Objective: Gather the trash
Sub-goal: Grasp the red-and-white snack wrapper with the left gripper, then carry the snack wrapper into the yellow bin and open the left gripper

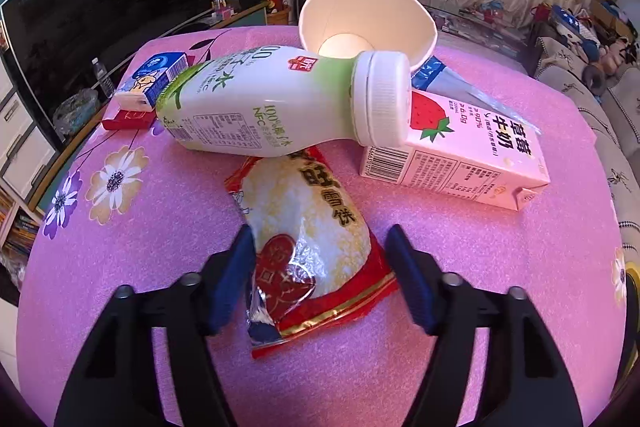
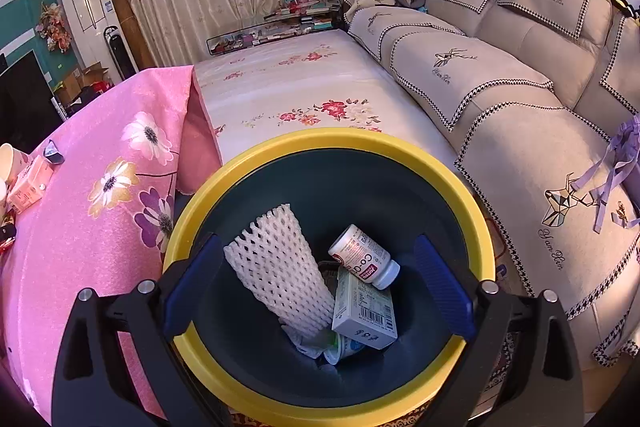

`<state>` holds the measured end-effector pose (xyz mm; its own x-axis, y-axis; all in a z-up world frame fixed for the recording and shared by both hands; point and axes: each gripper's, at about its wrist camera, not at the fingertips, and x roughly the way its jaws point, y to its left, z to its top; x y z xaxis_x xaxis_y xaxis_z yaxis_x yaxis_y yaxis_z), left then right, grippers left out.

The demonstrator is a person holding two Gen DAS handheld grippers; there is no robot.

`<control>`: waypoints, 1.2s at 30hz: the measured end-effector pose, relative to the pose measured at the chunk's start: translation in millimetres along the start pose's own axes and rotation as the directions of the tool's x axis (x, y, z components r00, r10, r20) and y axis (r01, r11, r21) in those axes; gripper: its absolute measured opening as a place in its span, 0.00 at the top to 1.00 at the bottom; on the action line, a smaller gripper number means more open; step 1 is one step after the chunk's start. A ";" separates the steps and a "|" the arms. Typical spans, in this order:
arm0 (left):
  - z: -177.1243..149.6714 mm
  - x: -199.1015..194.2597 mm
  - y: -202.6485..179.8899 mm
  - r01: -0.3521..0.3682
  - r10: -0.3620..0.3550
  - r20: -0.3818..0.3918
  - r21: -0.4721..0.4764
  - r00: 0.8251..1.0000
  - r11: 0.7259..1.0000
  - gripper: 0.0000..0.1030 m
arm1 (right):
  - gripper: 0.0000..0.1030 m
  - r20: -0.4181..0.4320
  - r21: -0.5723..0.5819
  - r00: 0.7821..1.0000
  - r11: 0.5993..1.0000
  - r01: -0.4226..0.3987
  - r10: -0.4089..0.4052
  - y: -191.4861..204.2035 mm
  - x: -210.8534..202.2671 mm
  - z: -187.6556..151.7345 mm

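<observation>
Pink cloth (image 1: 160, 307) covers the table. Left gripper (image 1: 320, 255) half open astride a snack packet (image 1: 308, 239); left pad touching, right pad (image 1: 412, 279) apart. Bottle (image 1: 280, 103), cup (image 1: 368, 19) and carton (image 1: 460, 147) lie behind. Right gripper (image 2: 320, 283) wide open and empty over the bin (image 2: 280, 151), trash inside.

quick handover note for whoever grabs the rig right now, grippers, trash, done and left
Left gripper: jaws astride the rice cracker packet on the pink table, pads not clearly pressing it.
Right gripper: open, empty, over the yellow-rimmed bin.
Done: foam net, pill bottle and small box are in the bin.
Left: packet, coconut water bottle, strawberry milk carton, paper cup, blue carton.
</observation>
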<state>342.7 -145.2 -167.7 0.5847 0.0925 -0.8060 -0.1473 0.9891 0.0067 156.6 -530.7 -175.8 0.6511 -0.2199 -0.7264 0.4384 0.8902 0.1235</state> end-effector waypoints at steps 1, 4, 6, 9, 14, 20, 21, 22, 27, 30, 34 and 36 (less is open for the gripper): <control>-0.9 -1.8 2.7 0.008 -0.008 0.003 0.002 1.000 1.000 0.46 | 0.11 0.001 0.000 1.000 1.000 -0.002 0.002 0.0 -1.0 -0.2; -5.8 -7.5 16.3 0.041 -0.041 0.008 0.001 0.999 0.999 0.66 | 0.11 0.007 0.004 1.000 1.000 -0.007 0.006 -0.7 -4.8 -0.7; -10.1 -10.9 26.7 0.067 -0.067 0.003 -0.001 0.998 0.998 0.72 | 0.11 0.009 0.006 1.000 1.000 -0.008 0.008 -1.1 -6.4 -0.6; -20.3 -18.3 35.6 0.089 -0.089 -0.005 0.022 0.996 0.996 0.78 | 0.11 0.010 0.011 1.000 1.000 -0.011 0.011 -1.4 -8.5 -0.7; -48.8 -46.8 35.8 0.137 -0.136 -0.010 0.087 0.991 0.987 0.79 | 0.11 0.019 0.003 1.000 1.000 -0.018 0.018 2.6 -16.1 -1.7; -83.7 -104.6 -0.7 0.218 -0.227 0.010 0.232 0.974 0.948 0.79 | 0.11 0.041 -0.003 0.999 1.000 -0.026 0.026 5.6 -29.2 -1.6; -87.0 -113.5 -9.4 0.238 -0.249 0.011 0.255 0.969 0.937 0.79 | 0.11 0.046 -0.004 0.999 1.000 -0.027 0.028 5.5 -32.3 -1.8; -90.5 -123.6 -21.0 0.267 -0.280 0.008 0.283 0.960 0.921 0.79 | 0.11 0.049 -0.005 0.998 1.000 -0.027 0.027 5.5 -35.0 -2.4; -101.2 -158.1 -87.4 0.410 -0.431 -0.045 0.410 0.901 0.815 0.79 | 0.11 0.071 0.004 0.997 1.000 -0.012 0.011 -6.6 -51.4 -4.4; -109.8 -173.1 -138.3 0.465 -0.493 -0.081 0.492 0.866 0.737 0.79 | 0.11 0.091 0.015 0.996 1.000 0.021 -0.022 -21.5 -63.0 -6.5; -125.9 -181.3 -203.7 0.536 -0.547 -0.170 0.564 0.820 0.628 0.79 | 0.11 0.114 0.035 0.990 0.996 0.077 -0.080 -48.1 -81.1 -8.5; -132.6 -179.5 -233.1 0.567 -0.558 -0.220 0.579 0.800 0.585 0.79 | 0.11 0.127 0.050 0.985 0.993 0.107 -0.113 -63.8 -91.2 -10.5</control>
<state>166.3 -407.5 -103.1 0.3744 -0.5032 -0.7789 0.7077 0.6978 -0.1106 62.7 -563.2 -124.6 0.6709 -0.3677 -0.6440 0.5361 0.8405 0.0786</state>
